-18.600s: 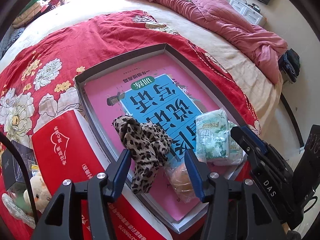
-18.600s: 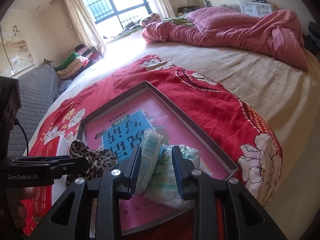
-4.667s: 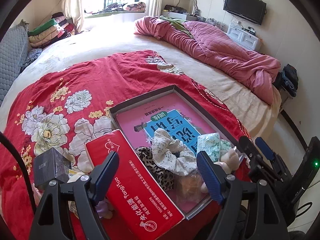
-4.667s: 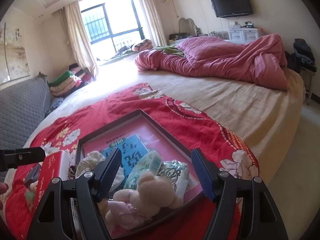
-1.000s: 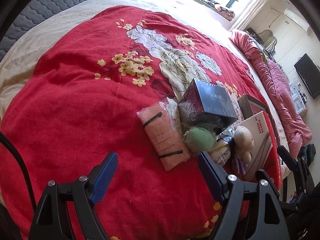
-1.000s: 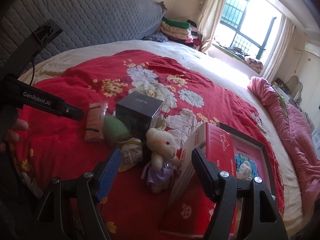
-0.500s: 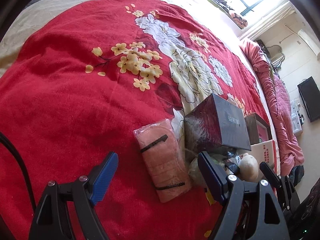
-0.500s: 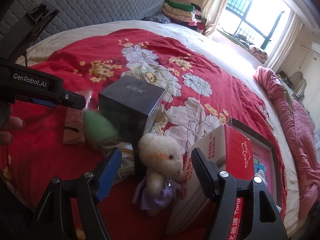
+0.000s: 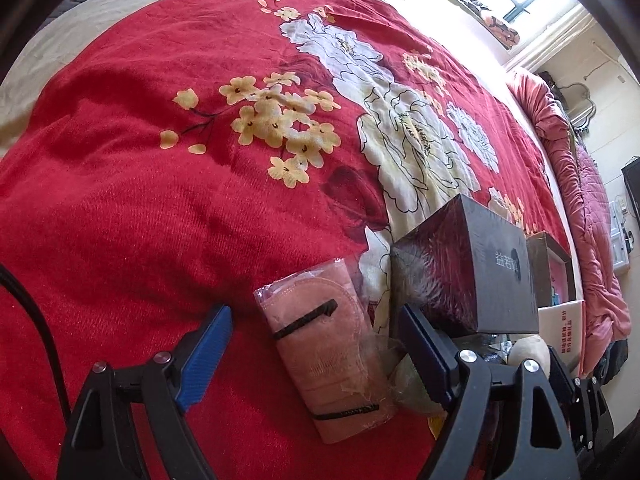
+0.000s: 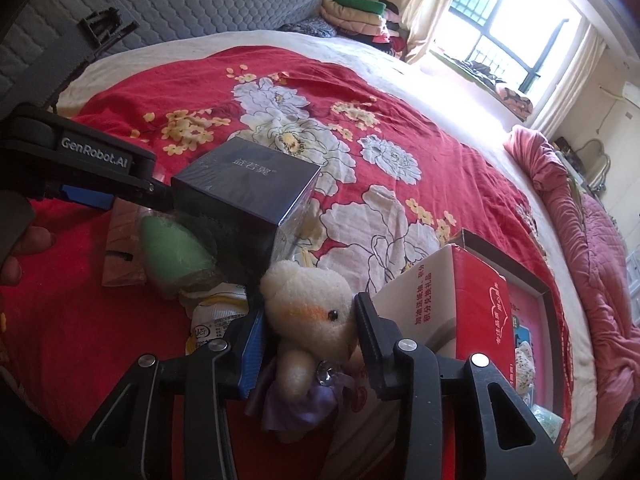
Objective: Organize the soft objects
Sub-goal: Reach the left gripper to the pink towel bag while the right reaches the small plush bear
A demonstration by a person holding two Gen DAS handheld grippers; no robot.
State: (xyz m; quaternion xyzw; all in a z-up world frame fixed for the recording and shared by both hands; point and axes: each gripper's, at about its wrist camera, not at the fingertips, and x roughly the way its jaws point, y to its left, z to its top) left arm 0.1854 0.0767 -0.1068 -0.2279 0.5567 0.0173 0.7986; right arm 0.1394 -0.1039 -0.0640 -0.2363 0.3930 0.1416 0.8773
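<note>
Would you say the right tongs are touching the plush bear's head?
Touching. In the right wrist view, the right tongs have a finger pressed against each side of the plush bear, with no gap visible on either side of its head.

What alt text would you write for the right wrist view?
The right hand-held gripper closes around a cream plush toy's head on a red floral bedspread, beside a dark box, a green sponge and a red carton.

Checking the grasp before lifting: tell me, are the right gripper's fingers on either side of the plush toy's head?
Yes, the right gripper has its fingers flanking the plush toy head.
</note>
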